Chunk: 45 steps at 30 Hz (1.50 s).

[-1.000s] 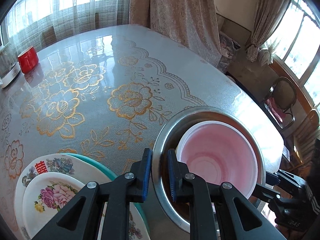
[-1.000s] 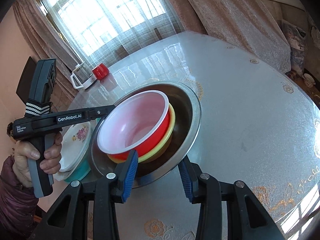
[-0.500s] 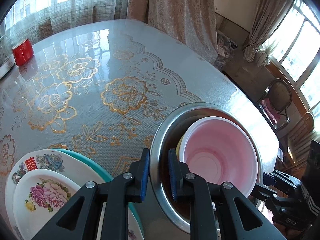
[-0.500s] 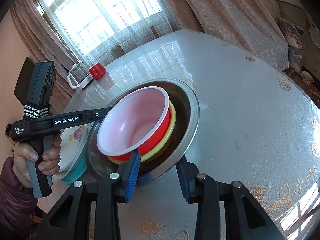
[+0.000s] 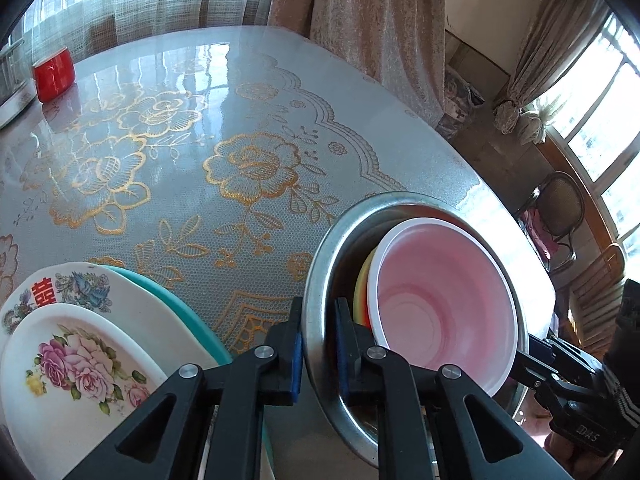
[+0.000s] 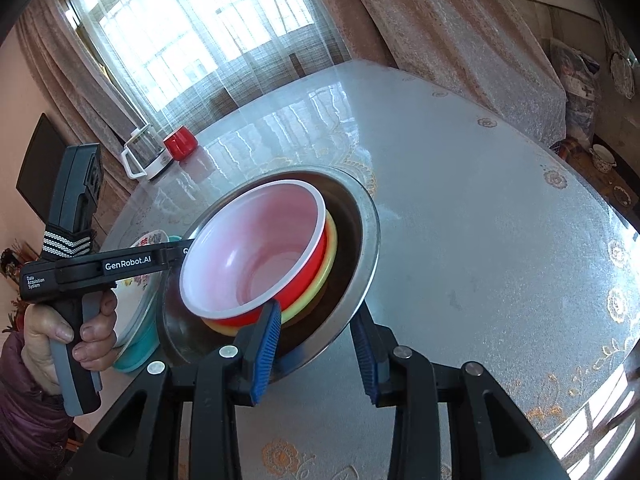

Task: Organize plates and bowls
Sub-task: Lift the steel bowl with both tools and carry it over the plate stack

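A steel bowl point(image 5: 320, 280) holds a red bowl with a white inside point(image 5: 444, 304) nested on a yellow one point(image 5: 362, 292). The stack is tilted up off the table. My left gripper point(image 5: 318, 354) is shut on the steel bowl's near rim. In the right wrist view the steel bowl point(image 6: 366, 240) sits between my right gripper's point(image 6: 316, 344) blue pads, one pad inside the rim and one outside; they look closed on the rim. The left gripper point(image 6: 120, 264) shows there too, held by a hand. Stacked floral plates point(image 5: 80, 352) on a teal one lie at the left.
A red cup point(image 5: 54, 74) and a glass kettle point(image 6: 144, 156) stand at the table's far edge. The round table point(image 5: 240, 128) has a gold-flower cloth. Chairs point(image 5: 560, 216) and curtains lie beyond the right edge.
The steel bowl with its nested bowls has tilted and lifted off the table. The right gripper's pads have narrowed onto its rim. The left gripper keeps its hold.
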Tool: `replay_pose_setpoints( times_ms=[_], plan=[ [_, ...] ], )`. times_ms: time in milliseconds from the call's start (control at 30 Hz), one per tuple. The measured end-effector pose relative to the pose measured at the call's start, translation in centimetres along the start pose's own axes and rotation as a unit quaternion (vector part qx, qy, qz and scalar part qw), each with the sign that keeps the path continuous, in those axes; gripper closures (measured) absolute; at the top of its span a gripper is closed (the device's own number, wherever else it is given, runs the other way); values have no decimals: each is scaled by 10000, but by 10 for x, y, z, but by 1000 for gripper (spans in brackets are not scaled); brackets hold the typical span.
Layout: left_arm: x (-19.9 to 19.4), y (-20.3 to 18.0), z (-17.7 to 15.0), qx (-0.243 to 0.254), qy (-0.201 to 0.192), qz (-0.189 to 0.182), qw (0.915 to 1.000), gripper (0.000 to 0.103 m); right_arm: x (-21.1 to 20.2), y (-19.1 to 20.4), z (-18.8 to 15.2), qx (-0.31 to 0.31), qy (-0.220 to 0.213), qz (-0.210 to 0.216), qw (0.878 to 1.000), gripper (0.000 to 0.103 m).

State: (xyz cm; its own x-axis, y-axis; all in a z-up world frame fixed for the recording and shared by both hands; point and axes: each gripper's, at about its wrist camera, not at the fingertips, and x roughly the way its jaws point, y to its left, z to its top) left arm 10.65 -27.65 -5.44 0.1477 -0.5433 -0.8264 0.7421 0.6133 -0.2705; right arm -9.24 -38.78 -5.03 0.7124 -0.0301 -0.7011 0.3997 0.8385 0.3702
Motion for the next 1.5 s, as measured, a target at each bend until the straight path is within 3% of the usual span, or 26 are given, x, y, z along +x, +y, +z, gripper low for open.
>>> replay_pose_setpoints(
  times_ms=[133, 533, 967, 1500],
  plan=[
    [-7, -3, -9, -78, -110, 133, 9998, 90, 3, -7, 2, 221, 9, 148, 9996, 67],
    [-17, -16, -28, -70, -500, 563, 9971, 90, 3, -4, 6, 113, 69, 58, 9999, 68],
    [-28, -28, -45, -52, -609, 592, 9964, 86, -1, -7, 6, 177, 60, -202, 9996, 73],
    [-65, -40, -48, 103, -1070, 602, 9924, 84, -9, -10, 5, 182, -40, -14, 9998, 75]
  ],
)
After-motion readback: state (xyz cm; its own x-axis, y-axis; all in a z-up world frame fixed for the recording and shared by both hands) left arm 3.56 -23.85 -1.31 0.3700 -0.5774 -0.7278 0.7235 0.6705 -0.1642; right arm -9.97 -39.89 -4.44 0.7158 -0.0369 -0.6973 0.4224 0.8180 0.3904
